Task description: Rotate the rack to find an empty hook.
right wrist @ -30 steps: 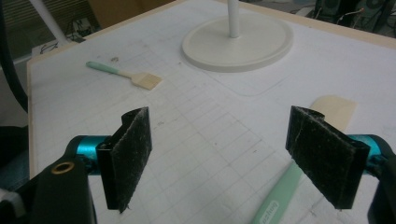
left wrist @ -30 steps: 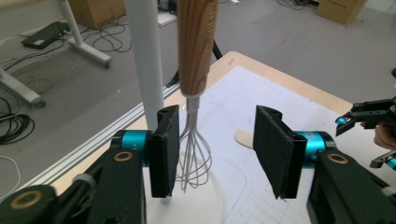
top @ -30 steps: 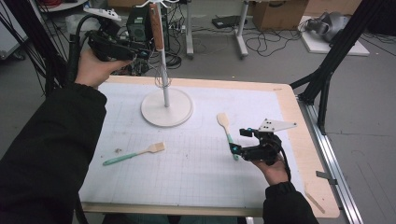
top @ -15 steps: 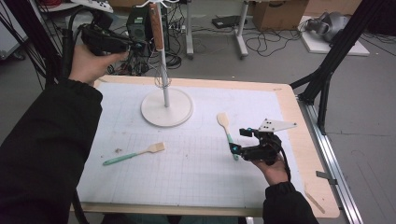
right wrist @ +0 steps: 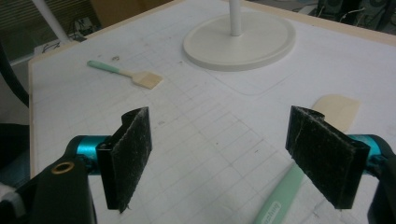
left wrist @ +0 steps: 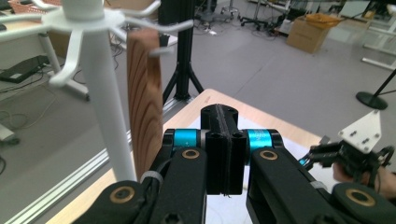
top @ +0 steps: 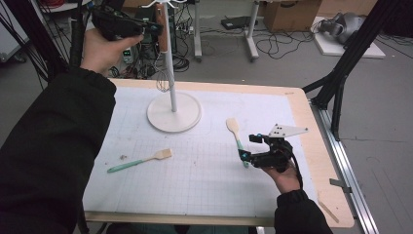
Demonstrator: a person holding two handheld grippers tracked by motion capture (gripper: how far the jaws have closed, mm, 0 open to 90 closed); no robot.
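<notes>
A white hook stand (top: 169, 73) rises from its round base (top: 174, 113) at the back of the mat. From its top hang a brown wooden board (top: 162, 33) (left wrist: 144, 98) and, lower down, a wire whisk (top: 164, 80). My left gripper (top: 152, 28) (left wrist: 223, 140) is held high beside the board; its jaws have just closed and stand shut with nothing between them. My right gripper (top: 247, 146) (right wrist: 229, 158) is open low over the mat. A green-handled spatula (top: 236, 134) (right wrist: 289, 186) lies by its right pad (right wrist: 327, 154), untouched.
A second green-handled spatula (top: 141, 162) (right wrist: 128, 74) lies at the mat's front left. The white gridded mat (top: 204, 180) covers a wooden table (top: 336, 204). A black frame post (top: 341, 83) stands off the right edge; cables and boxes cover the floor behind.
My left hand has lifted its gripper higher, up level with the stand's top and the hanging board. The right hand and both spatulas have not moved.
</notes>
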